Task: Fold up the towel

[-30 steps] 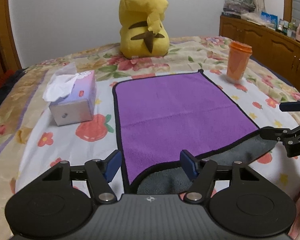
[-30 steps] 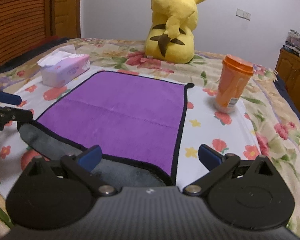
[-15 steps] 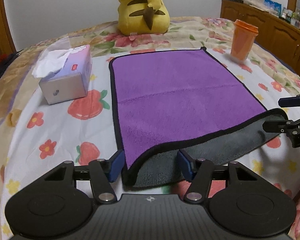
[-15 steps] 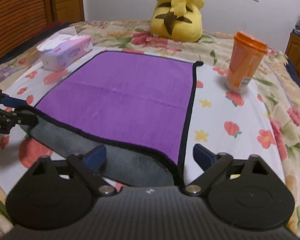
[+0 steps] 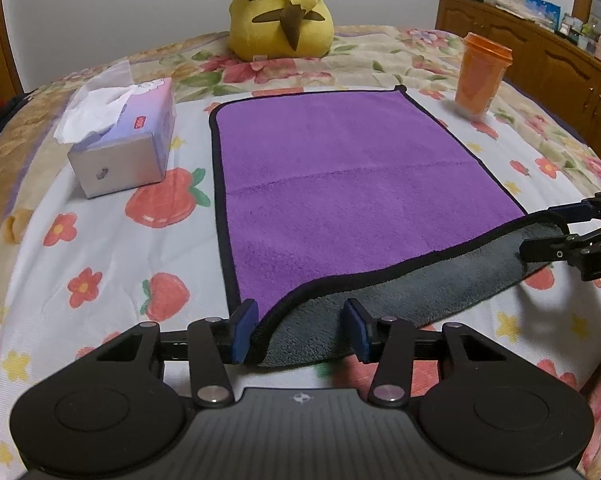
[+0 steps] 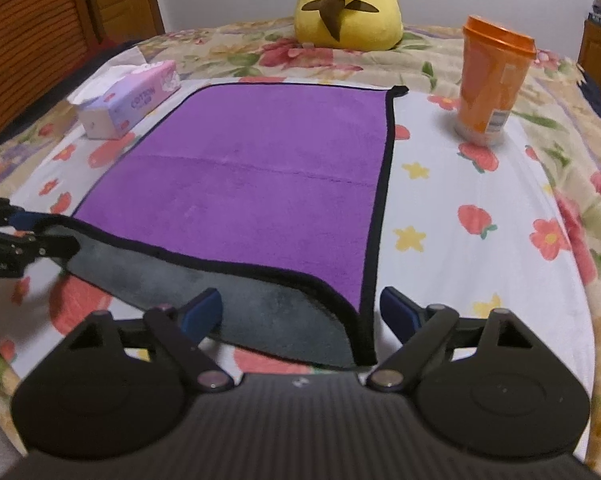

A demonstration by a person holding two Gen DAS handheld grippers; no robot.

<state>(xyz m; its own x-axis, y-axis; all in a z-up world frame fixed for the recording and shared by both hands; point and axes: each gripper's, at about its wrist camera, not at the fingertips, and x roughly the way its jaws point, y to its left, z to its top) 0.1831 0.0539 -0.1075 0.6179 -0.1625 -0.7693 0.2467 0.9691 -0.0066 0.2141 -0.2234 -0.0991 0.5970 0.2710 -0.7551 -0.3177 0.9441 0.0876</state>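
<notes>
A purple towel [image 5: 352, 184] with a black border and grey underside lies on the floral bedspread; it also shows in the right wrist view [image 6: 252, 176]. Its near edge is lifted and turned over, showing the grey side [image 5: 400, 292]. My left gripper [image 5: 300, 330] holds the near left corner between its blue pads. My right gripper [image 6: 300, 314] holds the near right corner; its jaws stand wide apart around the bunched cloth. Each gripper shows at the other view's edge.
A tissue box [image 5: 120, 144] stands left of the towel. An orange cup [image 5: 482, 74] stands at its far right corner. A yellow plush toy [image 5: 280, 12] sits beyond the towel. A wooden dresser [image 5: 560, 64] stands right of the bed.
Both grippers have lifted the towel's near edge and carried it forward over the purple side, so more grey underside shows. The cameras now look down on the towel more steeply.
</notes>
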